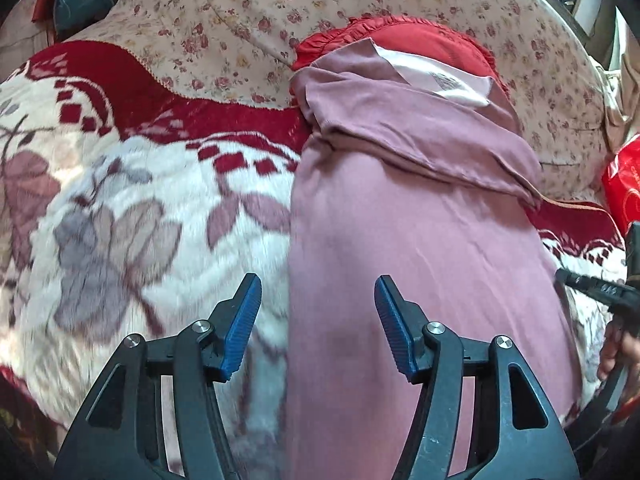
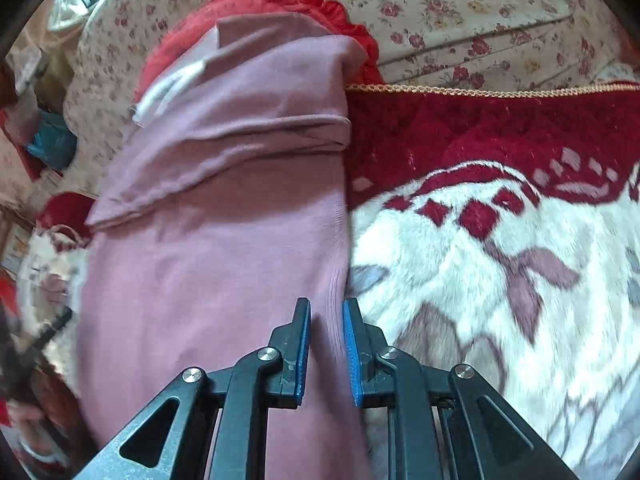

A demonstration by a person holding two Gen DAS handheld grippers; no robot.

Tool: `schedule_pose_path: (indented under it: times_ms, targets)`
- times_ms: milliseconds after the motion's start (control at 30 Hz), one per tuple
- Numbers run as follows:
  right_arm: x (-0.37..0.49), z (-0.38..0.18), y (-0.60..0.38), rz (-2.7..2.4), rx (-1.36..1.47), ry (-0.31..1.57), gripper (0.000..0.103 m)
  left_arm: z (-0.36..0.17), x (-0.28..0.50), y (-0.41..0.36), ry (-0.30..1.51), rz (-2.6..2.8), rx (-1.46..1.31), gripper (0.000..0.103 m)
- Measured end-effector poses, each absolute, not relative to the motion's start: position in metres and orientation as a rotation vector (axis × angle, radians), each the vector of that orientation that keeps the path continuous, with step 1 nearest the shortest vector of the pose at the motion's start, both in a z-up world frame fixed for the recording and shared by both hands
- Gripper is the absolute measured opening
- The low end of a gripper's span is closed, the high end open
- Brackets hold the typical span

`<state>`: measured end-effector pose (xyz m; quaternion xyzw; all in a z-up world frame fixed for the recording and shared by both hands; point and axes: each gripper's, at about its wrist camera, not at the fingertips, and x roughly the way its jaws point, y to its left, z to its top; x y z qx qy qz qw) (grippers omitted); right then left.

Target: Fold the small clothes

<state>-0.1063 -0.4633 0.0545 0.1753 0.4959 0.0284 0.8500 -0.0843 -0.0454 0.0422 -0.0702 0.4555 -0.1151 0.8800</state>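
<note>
Right now, a mauve garment (image 1: 420,240) is lying lengthwise on a fleecy red-and-white floral blanket (image 1: 120,220), running from the bottom centre of the left wrist view up to the upper middle. Its far end is folded back over itself, showing a pale inner label (image 1: 436,74) near the top. Beyond that end a red ruffled cushion (image 1: 400,36) is peeking out, resting on a beige sheet printed with small roses (image 1: 240,20).

The left gripper (image 1: 318,328) is sitting at the bottom of its frame with its blue pads (image 1: 240,328) spread wide, straddling the garment's left edge and holding nothing; whether the pads are touching the cloth is hard to tell.

In the right wrist view, the right gripper (image 2: 326,354) is occupying the bottom centre, its jaws standing only narrowly apart around the garment's (image 2: 220,260) edge on the right side of the frame. Cloth is showing in the gap, but whether it is being pinched cannot be told. The blanket (image 2: 500,280) is filling the right half of that frame.
</note>
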Motion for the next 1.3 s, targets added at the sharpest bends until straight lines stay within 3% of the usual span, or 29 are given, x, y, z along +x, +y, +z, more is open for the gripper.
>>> schedule_pose_path:
  times_ms: [200,433,567,933,1067,1233,1300]
  targets:
    - [-0.157,0.077,-0.461,0.106,0.36,1.023,0.02,0.045,-0.117,-0.043,0.944,-0.23,-0.102,0.059]
    - [-0.213,0.064,-0.464,0.104,0.344,1.08,0.026,0.037,-0.146,-0.033,0.987,-0.239,-0.108,0.059]
    - [-0.23,0.057,-0.469,0.1,0.363,1.114,0.029,0.032,-0.166,-0.023,1.021,-0.276,-0.139,0.07]
    - [-0.245,0.033,-0.475,0.099,0.383,1.18,0.032,-0.004,-0.198,-0.03,1.161,-0.373,-0.22,0.072]
    - [-0.244,0.033,-0.469,0.155,0.401,1.202,0.032,-0.005,-0.199,-0.039,1.135,-0.366,-0.227,0.087]
    - [-0.245,0.028,-0.462,0.199,0.378,1.21,0.032,-0.01,-0.198,-0.043,1.113,-0.322,-0.239,0.089]
    - [-0.244,0.029,-0.456,0.203,0.322,1.205,0.026,-0.01,-0.2,-0.048,1.114,-0.323,-0.181,0.089]
